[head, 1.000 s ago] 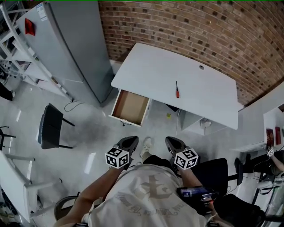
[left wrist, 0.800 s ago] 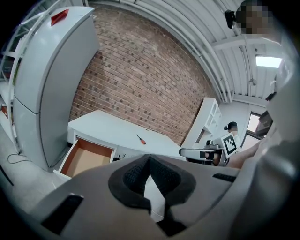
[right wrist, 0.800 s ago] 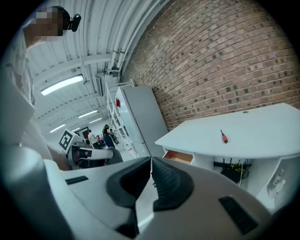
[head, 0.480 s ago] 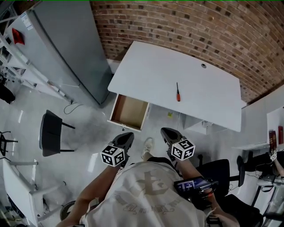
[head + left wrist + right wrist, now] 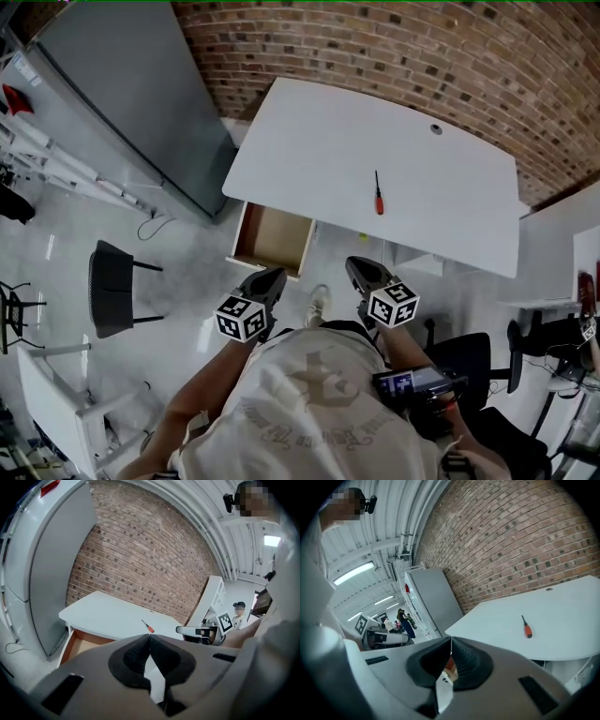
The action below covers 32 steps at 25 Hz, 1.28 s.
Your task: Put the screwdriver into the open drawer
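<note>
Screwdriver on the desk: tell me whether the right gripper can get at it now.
Probably yes. The screwdriver lies alone on the desk, with nothing between it and the right gripper, which hangs shut, short of the desk's near edge; it must open first.

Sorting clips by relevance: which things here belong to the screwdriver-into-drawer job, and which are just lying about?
Job:
- screwdriver, lying on the desk
- drawer, open and bare
- left gripper and right gripper, both shut, holding nothing

Lying about:
- black chair
- grey cabinet
- office chair
</note>
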{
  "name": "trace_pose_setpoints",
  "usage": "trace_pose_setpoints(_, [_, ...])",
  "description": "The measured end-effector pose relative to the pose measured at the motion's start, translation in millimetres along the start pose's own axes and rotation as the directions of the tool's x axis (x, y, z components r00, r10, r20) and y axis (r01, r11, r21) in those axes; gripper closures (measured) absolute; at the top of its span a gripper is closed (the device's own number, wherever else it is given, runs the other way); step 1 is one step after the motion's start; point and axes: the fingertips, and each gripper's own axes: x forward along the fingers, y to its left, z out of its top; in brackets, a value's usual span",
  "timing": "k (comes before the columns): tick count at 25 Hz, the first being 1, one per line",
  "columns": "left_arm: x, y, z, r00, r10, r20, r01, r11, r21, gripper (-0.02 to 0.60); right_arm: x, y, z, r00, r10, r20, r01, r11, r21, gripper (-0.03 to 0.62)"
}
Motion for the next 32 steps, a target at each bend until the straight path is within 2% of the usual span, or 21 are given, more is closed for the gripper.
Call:
trace_pose_setpoints(12, [57,12,34,0.999,-0.017,-0.037,0.019,0.999,0.039,0.561,25,-52,29,1.000,-0.025,-0.005,0.025,1.000,0.014,0.570])
trace_pose_setpoints(18, [83,25,51,0.999,-0.021,-0.047,0.023,0.999,0.045,0.561,46,-79,48,0.999,-0.042,-0.023,0.041,0.999,-0.033,0.569])
trace_pose_setpoints(26, [109,37,78,0.999,-0.016,-0.046,0.019,0.997,0.071,0.561,70,-109,77,0.999,-0.050,-0.010,0.050,0.998,-0.039,0.569])
trace_pose_setpoints(32, [115,41,73,0.998,0.014,-0.053,-0.011,0.998,0.060,0.561,69,-120,74,0.999,-0.045,-0.022,0.045,0.999,-0.022,0.569])
